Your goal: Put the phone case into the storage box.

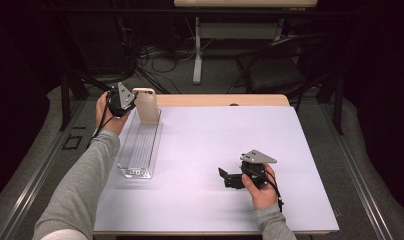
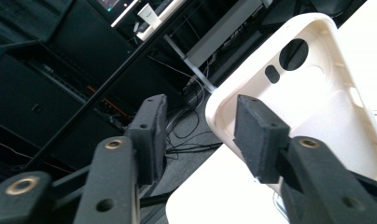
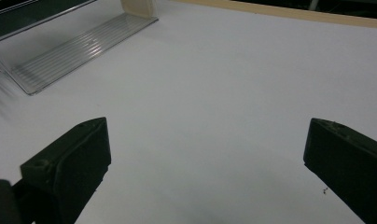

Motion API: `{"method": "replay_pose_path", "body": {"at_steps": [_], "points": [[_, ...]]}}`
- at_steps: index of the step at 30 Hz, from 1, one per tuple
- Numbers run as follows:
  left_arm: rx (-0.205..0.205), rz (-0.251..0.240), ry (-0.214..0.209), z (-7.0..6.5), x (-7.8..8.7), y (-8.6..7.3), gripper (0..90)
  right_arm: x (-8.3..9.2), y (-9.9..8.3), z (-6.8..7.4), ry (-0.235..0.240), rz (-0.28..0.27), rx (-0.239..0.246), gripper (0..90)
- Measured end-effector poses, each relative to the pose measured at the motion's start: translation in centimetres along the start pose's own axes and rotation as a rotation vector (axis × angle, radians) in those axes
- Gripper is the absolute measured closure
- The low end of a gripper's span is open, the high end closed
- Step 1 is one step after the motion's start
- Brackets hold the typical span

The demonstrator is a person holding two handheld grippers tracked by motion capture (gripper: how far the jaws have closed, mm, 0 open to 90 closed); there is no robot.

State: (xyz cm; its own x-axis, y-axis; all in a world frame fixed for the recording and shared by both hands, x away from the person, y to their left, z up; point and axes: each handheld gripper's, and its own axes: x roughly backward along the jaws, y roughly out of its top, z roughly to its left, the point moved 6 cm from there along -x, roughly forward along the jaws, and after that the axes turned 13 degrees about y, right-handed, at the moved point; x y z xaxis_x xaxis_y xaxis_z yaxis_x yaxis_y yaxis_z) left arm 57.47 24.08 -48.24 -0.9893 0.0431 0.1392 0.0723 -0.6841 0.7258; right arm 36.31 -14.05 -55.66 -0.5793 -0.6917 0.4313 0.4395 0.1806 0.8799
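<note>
At the table's far left corner, you are holding your left gripper (image 1: pixel 126 100) beside a cream phone case (image 1: pixel 146 105) that is standing upright at the far end of a clear ribbed tray (image 1: pixel 138 150). Seen along that gripper, its jaws are standing apart: the case (image 2: pixel 312 88) is lying just beyond one pad (image 2: pixel 259 135), nothing is sitting between the two, and neither pad is pressing on it. Your right gripper (image 1: pixel 227 177) is resting low over the white table (image 1: pixel 205 150), well apart from the case, its jaws spread wide on nothing, pointing toward the tray (image 3: pixel 79 49).
</note>
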Motion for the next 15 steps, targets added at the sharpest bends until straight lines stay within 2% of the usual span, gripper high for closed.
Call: {"method": "replay_pose_path", "body": {"at_steps": [5,15], "points": [[0.007,0.016,-0.004,0.0,-0.09,-0.24,47.6,-0.04,-0.02,0.06,0.002,0.002,0.003,0.7],[0.005,0.01,-0.014,0.03,-0.12,-0.34,42.6,-0.06,-0.04,0.08,0.002,0.007,0.005,0.8]]}}
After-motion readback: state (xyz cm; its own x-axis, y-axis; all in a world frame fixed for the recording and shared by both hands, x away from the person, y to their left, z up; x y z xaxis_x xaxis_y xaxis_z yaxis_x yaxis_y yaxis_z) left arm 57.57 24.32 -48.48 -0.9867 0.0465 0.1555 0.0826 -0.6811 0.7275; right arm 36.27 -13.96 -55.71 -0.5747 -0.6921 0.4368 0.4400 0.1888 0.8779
